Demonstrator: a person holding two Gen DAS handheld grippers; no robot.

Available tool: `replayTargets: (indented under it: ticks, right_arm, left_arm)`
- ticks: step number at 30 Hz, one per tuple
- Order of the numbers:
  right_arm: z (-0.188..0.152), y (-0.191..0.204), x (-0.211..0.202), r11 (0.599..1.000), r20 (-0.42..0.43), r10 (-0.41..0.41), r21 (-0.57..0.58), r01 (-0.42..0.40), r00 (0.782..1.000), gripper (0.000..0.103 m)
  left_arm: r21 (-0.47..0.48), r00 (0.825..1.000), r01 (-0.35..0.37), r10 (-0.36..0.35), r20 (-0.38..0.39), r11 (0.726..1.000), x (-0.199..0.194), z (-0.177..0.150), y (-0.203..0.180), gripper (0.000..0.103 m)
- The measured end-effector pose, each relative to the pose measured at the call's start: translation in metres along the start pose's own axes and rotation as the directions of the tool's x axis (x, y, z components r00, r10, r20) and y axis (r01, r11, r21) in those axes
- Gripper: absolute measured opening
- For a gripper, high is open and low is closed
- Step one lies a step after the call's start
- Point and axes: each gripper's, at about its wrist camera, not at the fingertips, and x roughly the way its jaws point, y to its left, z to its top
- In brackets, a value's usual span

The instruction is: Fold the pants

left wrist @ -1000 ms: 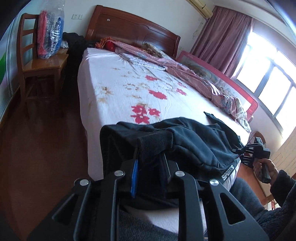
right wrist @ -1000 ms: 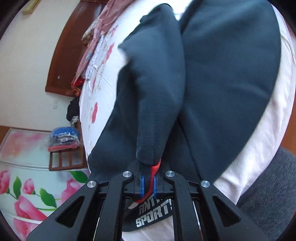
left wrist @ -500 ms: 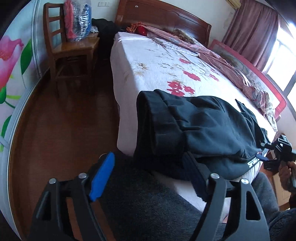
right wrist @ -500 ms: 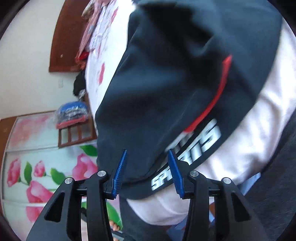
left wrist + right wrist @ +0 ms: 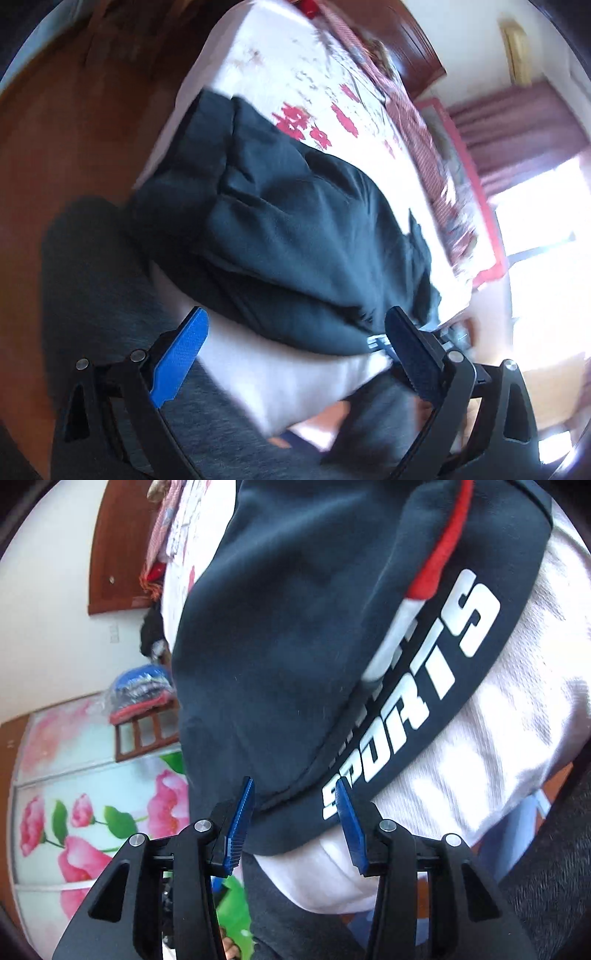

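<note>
Dark pants (image 5: 295,229), folded in a bundle, lie across the near edge of the bed (image 5: 266,62), filling mid-frame in the left wrist view. Left gripper (image 5: 295,354) has just been opening: jaws spread wide, nothing between them. Right gripper (image 5: 295,819) also spread, its pads clear of the fabric, at the pants' "SPORTS" waistband (image 5: 424,686), lower centre.

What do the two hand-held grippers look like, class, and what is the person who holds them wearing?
Both the left gripper and the right gripper have black frames with triangular cut-outs and silver round pivot screws. Each finger carries a blue ribbed pad. The person wears dark grey knit clothing.
</note>
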Motion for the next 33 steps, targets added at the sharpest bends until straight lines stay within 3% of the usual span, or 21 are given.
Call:
replayTargets:
  ticks: [4, 5, 6, 7, 15, 21, 26, 27, 29, 30, 31, 33]
  right_arm:
    - [0.001, 0.011, 0.006, 0.997, 0.048, 0.038, -0.066, -0.035, 0.998, 0.042]
    - [-0.001, 0.012, 0.007, 0.996, 0.048, 0.051, -0.083, -0.047, 0.998, 0.036]
    - [0.001, 0.013, 0.007, 0.994, 0.031, 0.071, -0.091, -0.068, 0.997, 0.017]
    - [0.000, 0.015, 0.007, 0.993, 0.032, 0.070, -0.101, -0.066, 0.997, 0.006]
    - [0.002, 0.043, -0.012, 0.971, 0.033, 0.150, -0.192, -0.141, 0.988, 0.006]
    - [0.005, 0.048, -0.024, 0.959, 0.016, 0.128, -0.257, -0.120, 0.992, 0.006]
    - [0.006, 0.061, -0.026, 0.938, 0.014, 0.122, -0.327, -0.111, 0.992, 0.006]
    - [0.003, 0.070, -0.028, 0.929, 0.015, 0.126, -0.354, -0.112, 0.992, 0.006]
    - [-0.005, 0.088, -0.036, 0.894, 0.022, 0.127, -0.435, -0.105, 0.992, 0.006]
    - [-0.010, 0.095, -0.039, 0.881, 0.017, 0.127, -0.462, -0.105, 0.992, 0.006]
    - [-0.015, 0.099, -0.039, 0.872, 0.000, 0.125, -0.476, -0.109, 0.992, 0.006]
    - [-0.024, 0.096, -0.031, 0.860, -0.044, 0.085, -0.501, -0.096, 0.995, 0.006]
  left_arm:
    - [-0.146, 0.995, 0.085, -0.093, -0.046, 0.986, 0.023, -0.005, 0.012, 0.097]
    - [-0.185, 0.993, 0.101, -0.111, -0.043, 0.978, 0.026, -0.007, 0.015, 0.097]
    - [-0.216, 0.993, 0.104, -0.115, -0.040, 0.971, 0.029, -0.008, 0.019, 0.097]
    - [-0.229, 0.992, 0.109, -0.119, -0.030, 0.967, 0.031, -0.009, 0.020, 0.097]
    - [-0.331, 0.995, 0.102, -0.093, 0.042, 0.938, 0.037, -0.004, 0.024, 0.096]
    - [-0.297, 0.989, -0.039, 0.078, 0.123, 0.954, 0.008, 0.006, 0.016, 0.096]
    - [-0.299, 0.978, 0.001, 0.061, 0.198, 0.954, 0.007, 0.026, 0.018, 0.094]
    - [-0.293, 0.975, 0.022, 0.045, 0.218, 0.956, 0.008, 0.032, 0.017, 0.093]
    - [-0.268, 0.969, 0.038, 0.030, 0.246, 0.963, 0.008, 0.043, 0.014, 0.078]
    - [-0.255, 0.967, 0.059, 0.008, 0.255, 0.965, 0.006, 0.048, 0.014, 0.076]
    - [-0.234, 0.964, 0.054, 0.010, 0.266, 0.971, 0.002, 0.052, 0.013, 0.069]
    - [-0.224, 0.963, 0.035, 0.028, 0.270, 0.974, -0.003, 0.059, 0.021, 0.063]
